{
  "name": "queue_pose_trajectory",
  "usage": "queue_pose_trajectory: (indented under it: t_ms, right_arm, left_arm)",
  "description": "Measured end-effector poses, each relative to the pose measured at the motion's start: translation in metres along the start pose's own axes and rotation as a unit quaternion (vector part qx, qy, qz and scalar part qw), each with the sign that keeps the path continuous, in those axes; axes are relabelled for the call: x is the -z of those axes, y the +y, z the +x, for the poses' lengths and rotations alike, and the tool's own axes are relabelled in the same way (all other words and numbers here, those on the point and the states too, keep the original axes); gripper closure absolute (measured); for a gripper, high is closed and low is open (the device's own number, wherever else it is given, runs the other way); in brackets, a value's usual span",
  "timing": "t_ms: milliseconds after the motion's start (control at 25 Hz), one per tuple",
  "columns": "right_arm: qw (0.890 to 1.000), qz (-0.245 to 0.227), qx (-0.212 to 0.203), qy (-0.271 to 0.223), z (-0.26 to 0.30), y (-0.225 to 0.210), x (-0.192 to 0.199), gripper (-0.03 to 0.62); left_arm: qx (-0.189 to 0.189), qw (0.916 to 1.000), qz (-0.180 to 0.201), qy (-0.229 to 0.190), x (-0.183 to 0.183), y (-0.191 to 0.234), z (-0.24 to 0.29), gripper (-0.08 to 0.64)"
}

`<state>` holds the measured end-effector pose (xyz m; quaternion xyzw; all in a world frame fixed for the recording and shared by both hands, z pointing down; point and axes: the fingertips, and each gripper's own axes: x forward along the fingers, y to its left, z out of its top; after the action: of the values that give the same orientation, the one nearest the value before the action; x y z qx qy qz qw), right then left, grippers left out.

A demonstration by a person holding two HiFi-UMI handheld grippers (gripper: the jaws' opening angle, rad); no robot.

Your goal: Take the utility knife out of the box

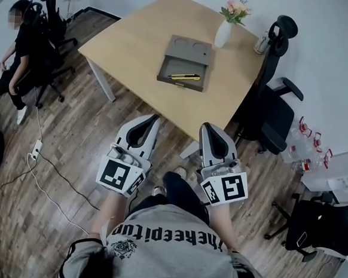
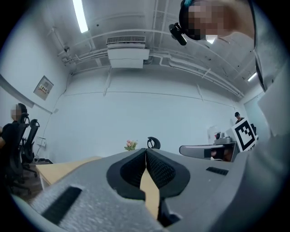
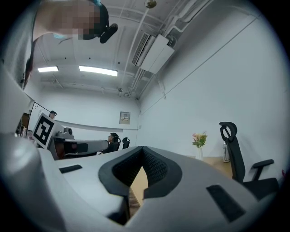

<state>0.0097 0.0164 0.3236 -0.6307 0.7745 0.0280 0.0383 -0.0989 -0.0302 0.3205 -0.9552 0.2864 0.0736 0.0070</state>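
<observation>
The person's grey shirt (image 1: 164, 252) has curved black letters. They look like "thekeepitun", but they are hard to read.

The utility knife (image 1: 185, 77) is too small for detail.

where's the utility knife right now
Head view: the utility knife lies inside the open grey box on the wooden table, near the box's front edge, with the white vase beyond it to the right.

Yellow utility knife (image 1: 185, 77), grey-brown box (image 1: 175, 65)
</observation>
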Motion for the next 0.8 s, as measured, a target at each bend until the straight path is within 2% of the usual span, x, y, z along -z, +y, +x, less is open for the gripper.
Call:
queue_pose_trajectory:
  t_ms: [480, 800]
  right_arm:
    - [1.0, 0.007, -0.029, 0.004, 0.063, -0.024, 0.011, 0.586]
    - [0.999, 0.01, -0.034, 0.003, 0.107, -0.066, 0.013, 0.586]
  left_arm:
    - [-0.039, 0.9991, 0.011, 0.01, 0.008, 0.053, 0.034, 0.541]
    - [-0.033, 0.9993, 0.011, 0.016, 0.014, 0.07, 0.089, 0.541]
